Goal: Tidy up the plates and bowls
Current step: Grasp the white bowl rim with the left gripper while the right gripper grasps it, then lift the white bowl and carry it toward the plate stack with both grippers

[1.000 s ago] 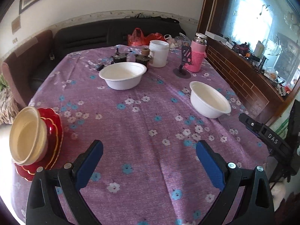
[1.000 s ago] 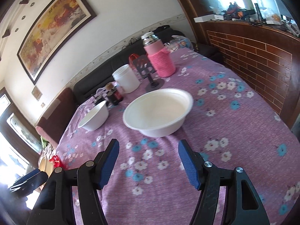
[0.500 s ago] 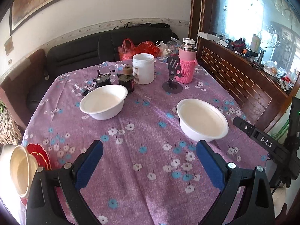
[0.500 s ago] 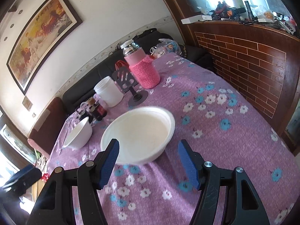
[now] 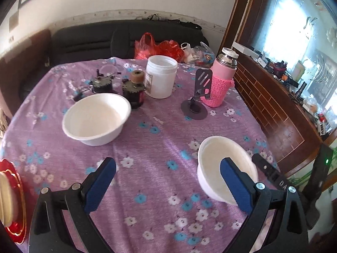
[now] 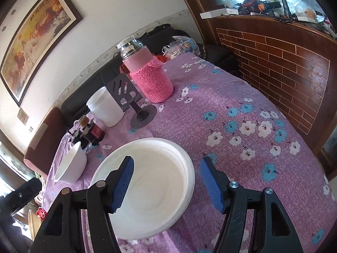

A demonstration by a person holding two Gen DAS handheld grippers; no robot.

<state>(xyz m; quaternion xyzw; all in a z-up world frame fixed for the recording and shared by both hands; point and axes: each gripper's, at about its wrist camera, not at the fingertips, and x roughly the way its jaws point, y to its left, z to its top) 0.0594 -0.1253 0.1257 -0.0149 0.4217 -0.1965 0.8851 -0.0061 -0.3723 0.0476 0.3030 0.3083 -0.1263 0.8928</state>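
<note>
While both claws hang over the purple flowered desk (image 5: 160, 147), neither grips anything: the left claw (image 5: 168, 181) stands wide apart over bare cloth, and the right claw (image 6: 166, 181) is spread too, its left finger above the near white bowl (image 6: 155, 181) and its right finger out past the bowl's rim, no pad pressing on it. That bowl sits close to the desk's right edge, beside the brick-patterned wooden counter (image 6: 273, 63). The second white bowl (image 5: 96, 118) sits further in, just in front of the small dark jars (image 5: 134, 90), with open cloth between the two bowls. At the desk's left edge a cream bowl rests in a red plate (image 5: 14, 210), partly cut off by the view. The back of the desk is crowded: a white tub (image 5: 161, 78), a phone stand (image 5: 195, 103) and a pink-sleeved flask (image 5: 221, 84).
</note>
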